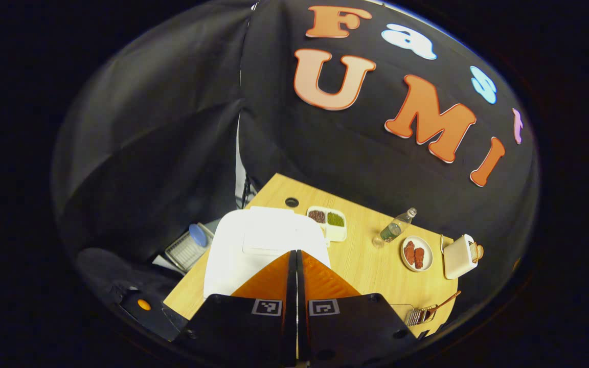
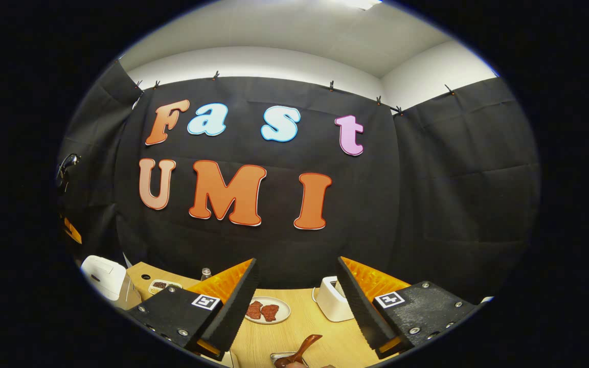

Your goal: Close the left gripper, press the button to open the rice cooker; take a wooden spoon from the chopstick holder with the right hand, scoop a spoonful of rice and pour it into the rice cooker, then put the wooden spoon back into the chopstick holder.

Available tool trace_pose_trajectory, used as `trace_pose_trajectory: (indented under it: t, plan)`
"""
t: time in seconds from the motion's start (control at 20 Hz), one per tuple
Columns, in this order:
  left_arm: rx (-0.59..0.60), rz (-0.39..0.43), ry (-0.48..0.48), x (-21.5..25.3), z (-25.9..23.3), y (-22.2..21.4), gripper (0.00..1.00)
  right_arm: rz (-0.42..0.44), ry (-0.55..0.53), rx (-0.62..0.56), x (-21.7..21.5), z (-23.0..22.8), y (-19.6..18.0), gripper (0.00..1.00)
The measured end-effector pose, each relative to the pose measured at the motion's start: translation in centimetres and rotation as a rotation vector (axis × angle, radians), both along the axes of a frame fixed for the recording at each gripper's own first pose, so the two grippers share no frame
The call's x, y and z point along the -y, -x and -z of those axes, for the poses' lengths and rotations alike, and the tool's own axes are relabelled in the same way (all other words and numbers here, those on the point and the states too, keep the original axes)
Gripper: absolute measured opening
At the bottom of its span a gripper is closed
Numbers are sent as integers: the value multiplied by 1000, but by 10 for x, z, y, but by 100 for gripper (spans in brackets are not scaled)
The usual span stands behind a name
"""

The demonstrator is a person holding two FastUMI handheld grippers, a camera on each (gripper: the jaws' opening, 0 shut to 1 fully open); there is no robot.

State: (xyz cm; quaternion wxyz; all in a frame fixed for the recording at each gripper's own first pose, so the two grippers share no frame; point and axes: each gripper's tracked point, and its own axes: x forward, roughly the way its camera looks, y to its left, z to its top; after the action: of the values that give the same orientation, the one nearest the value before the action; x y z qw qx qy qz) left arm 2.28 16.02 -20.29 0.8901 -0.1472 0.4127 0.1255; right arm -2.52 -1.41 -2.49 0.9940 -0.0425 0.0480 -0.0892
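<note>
Left tongs [image 1: 296,255] pinched together above smooth rounded rice cooker [image 1: 253,245].

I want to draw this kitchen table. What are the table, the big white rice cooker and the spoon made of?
The table looks like pale wood or wood-look board: a light grain, matte top. The rice cooker seems to be smooth white plastic, evenly coloured and a little shiny. The spoon looks like dark brown wood with a slight sheen, though it is small here.

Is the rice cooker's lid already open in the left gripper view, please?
No, the rice cooker shows its flat white lid down, with the shut left gripper poised just above it.
</note>
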Motion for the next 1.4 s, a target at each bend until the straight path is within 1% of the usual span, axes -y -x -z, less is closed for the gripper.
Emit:
trace_pose_trajectory:
  t: [0.15,0.4,0.45,0.6,0.75,0.8,0.95,1.05,1.15,1.25,1.4]
  plan:
    - [-146,-10,103,6,40,8,6,21,-1,-20,-1,6,8,94]
    - [-303,-42,206,3,82,18,6,62,13,-47,3,16,16,94]
    - [-329,-46,221,4,90,22,6,68,12,-52,4,18,18,94]
    - [-364,-64,227,-3,106,24,6,82,6,-58,8,19,19,94]
    - [-415,-79,242,-1,131,37,6,91,6,-69,10,23,22,94]
    - [-385,-84,234,-3,127,30,6,92,9,-72,11,25,22,94]
    - [-371,-74,207,-4,121,32,6,84,9,-86,11,31,25,94]
    - [-333,-57,177,-3,111,28,6,79,10,-96,12,34,23,94]
    - [-260,-39,132,-4,91,21,6,70,3,-103,13,37,22,95]
    - [-160,-21,83,-9,69,10,6,57,-6,-108,12,40,17,94]
    - [-10,-25,10,-12,35,-5,6,42,-14,-119,16,46,14,95]
